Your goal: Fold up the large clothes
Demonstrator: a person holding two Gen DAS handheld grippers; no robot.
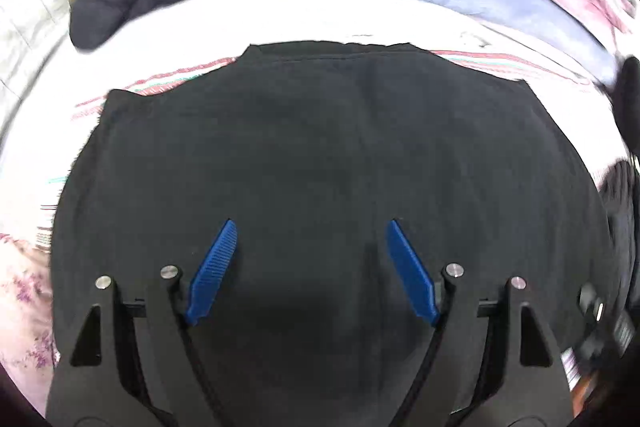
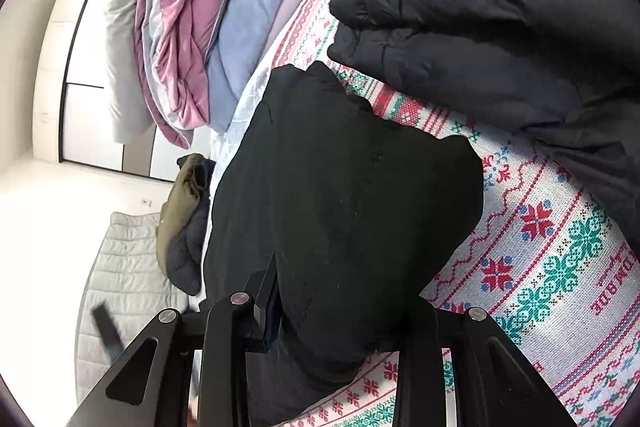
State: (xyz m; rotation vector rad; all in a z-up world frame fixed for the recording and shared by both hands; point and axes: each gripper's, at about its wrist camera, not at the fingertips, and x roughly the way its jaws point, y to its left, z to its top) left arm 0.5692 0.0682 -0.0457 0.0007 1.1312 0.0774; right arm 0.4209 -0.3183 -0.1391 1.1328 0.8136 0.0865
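Black garment half folded on the patterned bedspread.

The left gripper (image 1: 312, 239) hovers spread over the garment (image 1: 320, 155), whose flat panel runs away from its fingers; nothing is held. The right gripper (image 2: 320, 291) is nearer, pinching a garment edge, cloth draping over the fingers onto the bedspread (image 2: 560, 267).

Matt black cloth garment (image 1: 320, 155); ribbed plastic fingers (image 1: 214, 271)
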